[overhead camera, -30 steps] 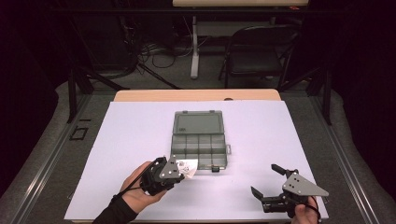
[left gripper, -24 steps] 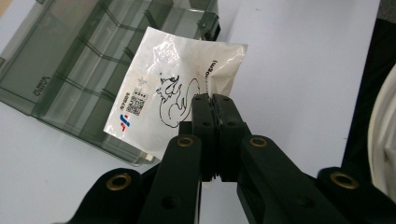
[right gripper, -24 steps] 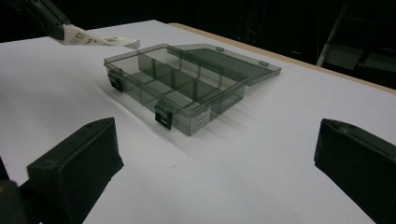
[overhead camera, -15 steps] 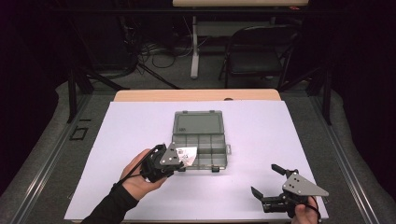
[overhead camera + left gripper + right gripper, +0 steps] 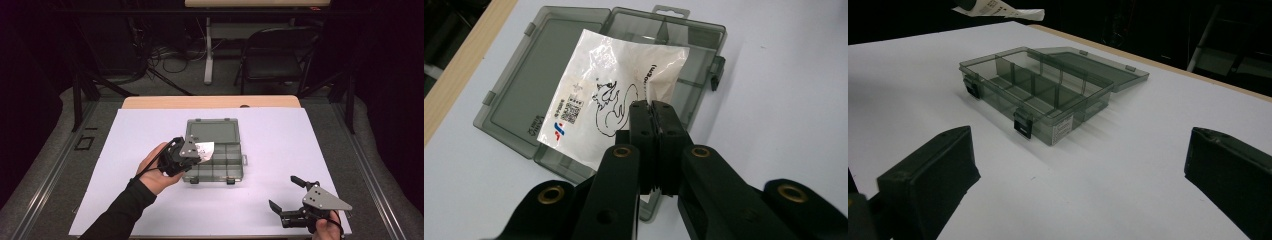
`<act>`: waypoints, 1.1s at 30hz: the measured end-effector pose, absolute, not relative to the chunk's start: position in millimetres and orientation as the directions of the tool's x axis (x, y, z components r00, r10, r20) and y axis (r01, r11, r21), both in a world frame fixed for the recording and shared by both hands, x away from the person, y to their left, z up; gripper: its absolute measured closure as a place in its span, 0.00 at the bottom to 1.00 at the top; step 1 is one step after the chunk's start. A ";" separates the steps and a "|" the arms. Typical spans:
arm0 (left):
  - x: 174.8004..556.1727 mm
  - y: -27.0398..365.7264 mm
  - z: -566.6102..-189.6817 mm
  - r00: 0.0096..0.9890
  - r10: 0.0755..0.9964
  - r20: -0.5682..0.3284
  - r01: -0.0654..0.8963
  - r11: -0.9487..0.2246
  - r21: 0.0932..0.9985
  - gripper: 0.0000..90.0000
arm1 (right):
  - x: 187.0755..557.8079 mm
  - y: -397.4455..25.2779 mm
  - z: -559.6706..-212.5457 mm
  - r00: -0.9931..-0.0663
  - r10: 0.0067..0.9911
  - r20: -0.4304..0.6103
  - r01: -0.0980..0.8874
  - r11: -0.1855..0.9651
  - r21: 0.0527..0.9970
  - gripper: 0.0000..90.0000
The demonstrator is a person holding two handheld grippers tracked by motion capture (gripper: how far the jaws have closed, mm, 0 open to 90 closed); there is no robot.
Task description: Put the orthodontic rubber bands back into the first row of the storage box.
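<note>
Two grippers | left gripper (image 5: 196,156): jaws clamped on printed plastic packet (image 5: 614,95), held above open compartment box (image 5: 212,150) | right gripper (image 5: 285,194): jaws wide apart, nothing held, box well ahead.

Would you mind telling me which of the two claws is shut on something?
The left claw: its jaws are pressed together on the white packet above the open organiser box. The right claw stands open, holding nothing.
</note>
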State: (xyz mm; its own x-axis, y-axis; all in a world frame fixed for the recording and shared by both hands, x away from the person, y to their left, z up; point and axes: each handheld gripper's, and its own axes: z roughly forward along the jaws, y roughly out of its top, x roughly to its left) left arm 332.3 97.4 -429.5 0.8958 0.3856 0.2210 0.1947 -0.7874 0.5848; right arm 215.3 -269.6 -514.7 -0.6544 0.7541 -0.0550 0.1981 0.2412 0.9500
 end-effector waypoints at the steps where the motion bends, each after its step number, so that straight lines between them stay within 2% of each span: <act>1: 334.3 96.5 -428.9 0.894 0.389 0.222 0.195 -0.785 0.588 0.99 | 215.4 -269.5 -514.8 -0.654 0.754 -0.055 0.196 0.239 0.951 0.00; 21: 378.3 100.6 -429.7 0.854 0.467 0.229 0.252 -0.757 0.603 0.99 | 215.6 -269.2 -514.9 -0.657 0.752 -0.056 0.196 0.242 0.950 0.00; 33: 392.3 93.3 -442.2 0.851 0.469 0.236 0.259 -0.766 0.588 0.99 | 216.3 -268.5 -515.6 -0.655 0.754 -0.055 0.189 0.234 0.954 0.00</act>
